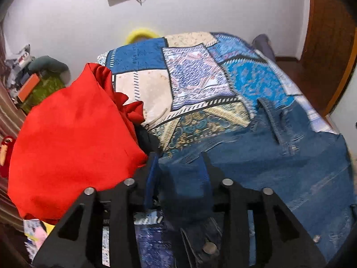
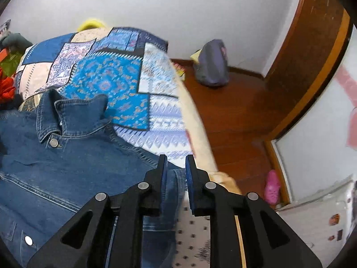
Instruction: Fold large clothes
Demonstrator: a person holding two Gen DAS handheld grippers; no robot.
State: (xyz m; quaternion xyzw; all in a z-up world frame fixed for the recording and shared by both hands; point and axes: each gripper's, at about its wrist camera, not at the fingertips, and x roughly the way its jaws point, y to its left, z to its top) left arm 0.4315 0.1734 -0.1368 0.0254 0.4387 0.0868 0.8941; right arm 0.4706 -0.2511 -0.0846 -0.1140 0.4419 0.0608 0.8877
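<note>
We pinch the denim jacket (image 2: pixel 73 167) with both tongs, left (image 1: pixel 180 163) and right (image 2: pixel 176 163), lifting its edges off the bed (image 2: pixel 165 116) to fold.

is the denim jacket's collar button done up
No, the denim jacket lies open at the collar, with its top button unfastened.
</note>
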